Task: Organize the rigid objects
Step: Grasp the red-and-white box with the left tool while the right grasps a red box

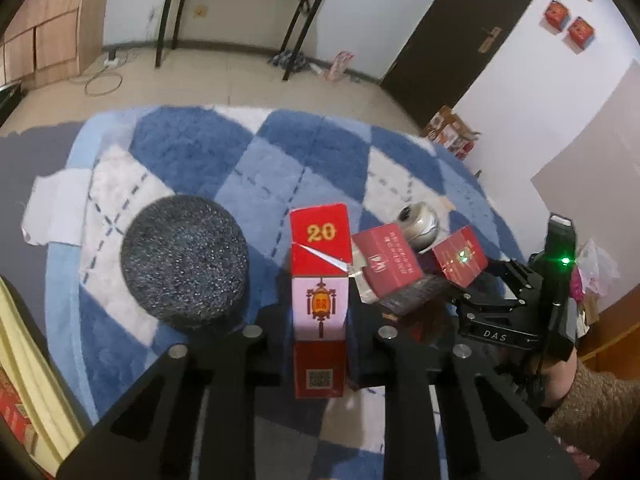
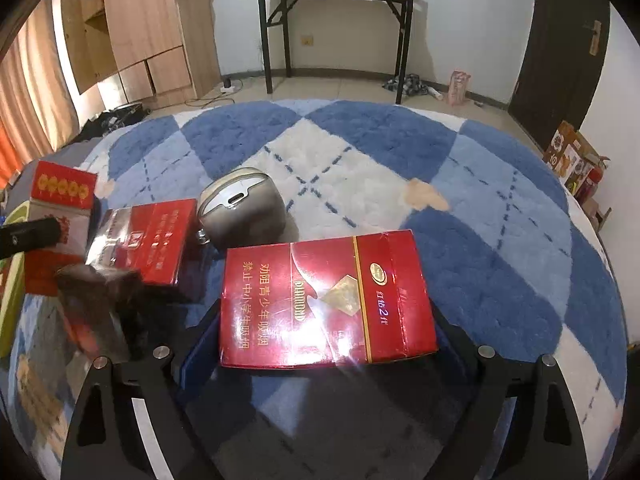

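My left gripper [image 1: 320, 336] is shut on a tall red-and-white carton marked "20" [image 1: 319, 300], held upright over the blue checked rug [image 1: 280, 152]. My right gripper [image 2: 326, 344] is shut on a dark red cigarette pack [image 2: 326, 300]; it shows in the left wrist view [image 1: 460, 258] too. Between them lie another red pack [image 1: 386, 264], also in the right wrist view [image 2: 154, 236], a dark brown box [image 2: 96, 308], and a silver rounded case [image 2: 242, 210]. A dark grey round sponge-like disc [image 1: 184, 264] lies left of the carton.
A black folding table [image 2: 336, 20] stands at the far wall. A wooden cabinet [image 2: 136, 28] is at the left, a dark door [image 2: 560, 40] at the right. Cardboard boxes [image 2: 572, 160] sit by the rug's right edge. A yellow-green object [image 2: 10, 288] lies at the left.
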The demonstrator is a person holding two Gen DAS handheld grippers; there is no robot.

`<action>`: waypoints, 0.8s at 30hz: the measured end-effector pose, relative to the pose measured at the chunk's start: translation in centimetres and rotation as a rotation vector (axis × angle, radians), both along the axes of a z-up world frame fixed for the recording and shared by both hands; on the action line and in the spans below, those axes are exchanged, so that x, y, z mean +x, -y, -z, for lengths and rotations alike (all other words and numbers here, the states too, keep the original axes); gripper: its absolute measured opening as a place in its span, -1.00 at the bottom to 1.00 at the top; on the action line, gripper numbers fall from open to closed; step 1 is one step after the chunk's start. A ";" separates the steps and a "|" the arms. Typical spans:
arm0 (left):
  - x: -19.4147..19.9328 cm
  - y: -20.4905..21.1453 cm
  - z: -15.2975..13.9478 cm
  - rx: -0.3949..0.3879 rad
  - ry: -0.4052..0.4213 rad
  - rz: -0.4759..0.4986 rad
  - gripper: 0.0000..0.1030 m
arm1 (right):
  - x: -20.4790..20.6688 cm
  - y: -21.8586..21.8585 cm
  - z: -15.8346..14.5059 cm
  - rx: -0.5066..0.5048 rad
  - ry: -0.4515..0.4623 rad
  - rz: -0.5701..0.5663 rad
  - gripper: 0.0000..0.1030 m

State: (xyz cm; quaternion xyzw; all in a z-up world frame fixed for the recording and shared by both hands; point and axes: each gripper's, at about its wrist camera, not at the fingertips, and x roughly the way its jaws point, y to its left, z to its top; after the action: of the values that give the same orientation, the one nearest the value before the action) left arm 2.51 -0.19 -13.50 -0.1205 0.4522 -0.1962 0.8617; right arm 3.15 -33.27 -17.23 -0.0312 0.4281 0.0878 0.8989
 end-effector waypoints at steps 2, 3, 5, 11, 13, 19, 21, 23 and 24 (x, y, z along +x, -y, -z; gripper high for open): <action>-1.1 -0.8 -0.9 -0.022 0.017 0.005 -0.55 | -1.2 0.9 -0.6 0.011 0.011 -0.001 0.76; -1.7 -1.3 -1.3 -0.034 0.021 0.003 -0.55 | -1.6 1.1 -1.0 0.010 0.018 -0.005 0.76; -3.1 -2.7 -2.4 -0.055 0.038 -0.002 -0.55 | -2.8 1.8 -2.3 0.006 0.041 -0.025 0.76; -6.9 -9.4 -5.1 -0.033 0.094 -0.080 -0.55 | -6.5 -0.4 -6.7 -0.009 0.127 -0.139 0.76; -7.8 -12.6 -5.3 0.001 0.089 -0.138 -0.55 | -7.5 -4.1 -7.9 0.012 0.130 -0.237 0.76; -8.7 -24.4 -4.7 0.132 0.009 -0.388 -0.55 | -10.2 -19.2 -9.5 0.158 0.110 -0.531 0.76; -8.4 -27.8 -3.6 0.108 -0.036 -0.458 -0.54 | -10.8 -24.1 -9.0 0.156 0.094 -0.627 0.76; -8.2 -29.6 -2.5 0.070 -0.074 -0.499 -0.54 | -11.2 -29.7 -7.7 0.133 0.039 -0.728 0.76; -8.1 -30.2 -1.8 0.053 -0.091 -0.514 -0.54 | -11.4 -31.7 -7.0 0.110 0.018 -0.765 0.76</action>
State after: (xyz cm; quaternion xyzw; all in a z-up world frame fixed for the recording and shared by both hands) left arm -5.57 30.05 -11.66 -0.2175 0.4500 0.0469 0.8649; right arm -8.27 -1.55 -10.24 -0.1413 0.3724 0.4391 0.8053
